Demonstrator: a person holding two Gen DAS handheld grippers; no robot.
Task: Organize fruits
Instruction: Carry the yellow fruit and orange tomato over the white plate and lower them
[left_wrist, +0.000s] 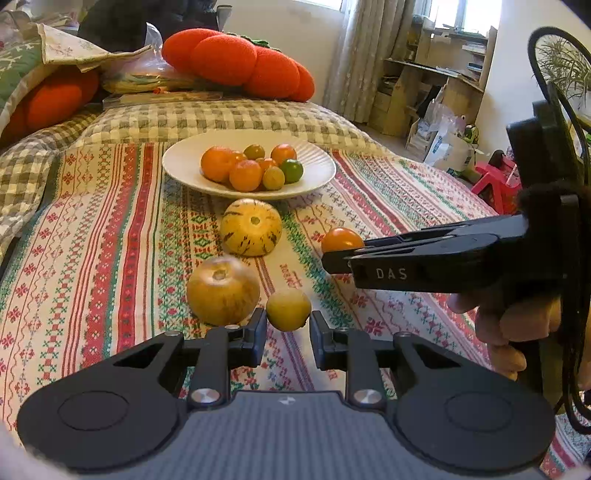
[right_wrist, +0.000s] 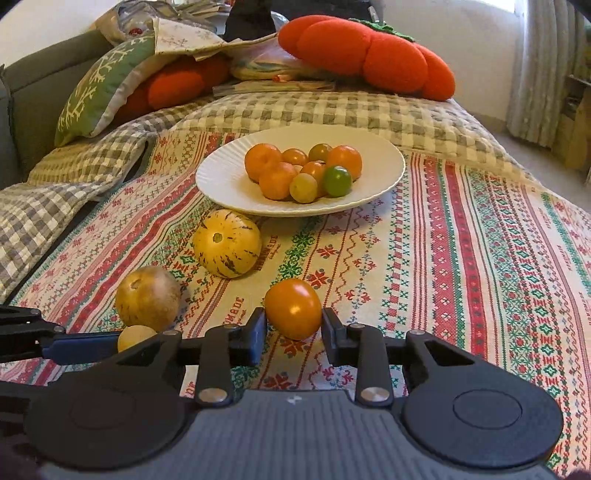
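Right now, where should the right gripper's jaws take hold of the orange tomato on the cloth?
Across its widest middle, coming in low from the near side. The orange tomato is round and smooth, sitting free on the cloth, and the right gripper already has a finger on each flank.

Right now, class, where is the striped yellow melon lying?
In both wrist views the striped yellow melon lies on the patterned cloth, just in front of the white plate of fruit, with the brownish round fruit nearer the cameras.
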